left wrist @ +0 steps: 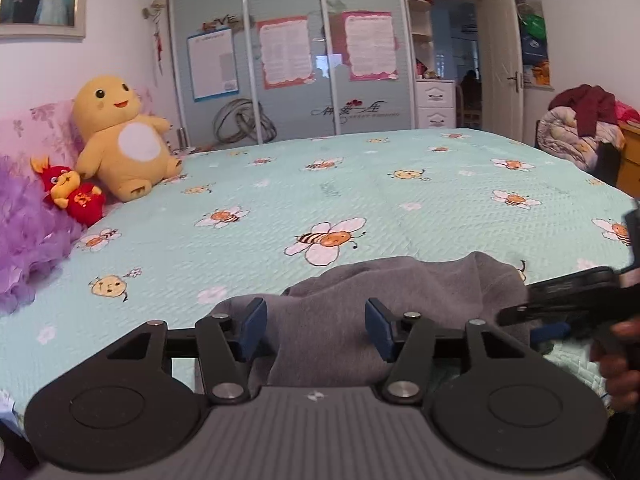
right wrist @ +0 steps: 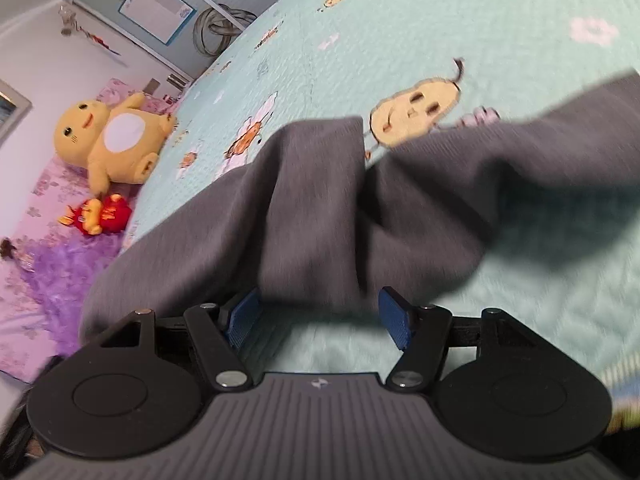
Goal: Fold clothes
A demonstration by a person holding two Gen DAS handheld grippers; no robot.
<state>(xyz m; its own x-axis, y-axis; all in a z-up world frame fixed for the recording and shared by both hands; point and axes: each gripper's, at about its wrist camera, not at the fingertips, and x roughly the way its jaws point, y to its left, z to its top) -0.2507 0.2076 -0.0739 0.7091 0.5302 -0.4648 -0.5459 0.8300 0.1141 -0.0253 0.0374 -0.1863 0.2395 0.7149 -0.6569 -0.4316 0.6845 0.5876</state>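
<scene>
A grey garment (left wrist: 400, 288) lies crumpled at the near edge of a mint bedspread (left wrist: 280, 184) printed with bees. My left gripper (left wrist: 317, 328) is open, its blue pads wide apart with a fold of the grey cloth between them. In the left wrist view the right gripper (left wrist: 524, 320) comes in from the right, low over the garment's right end, with a hand (left wrist: 616, 360) holding it. The right wrist view is blurred: the garment (right wrist: 320, 200) is bunched in thick folds, and its near edge reaches the gap of my open right gripper (right wrist: 320, 318). Bedspread (right wrist: 480, 20) shows beyond.
A yellow plush toy (left wrist: 120, 140), a small red plush (left wrist: 70, 194) and a purple feathery cushion (left wrist: 24, 232) sit along the bed's left side. A heap of clothes (left wrist: 576, 128) and a wooden desk (left wrist: 630, 160) stand at the right. Sliding wardrobe doors (left wrist: 288, 60) face the bed.
</scene>
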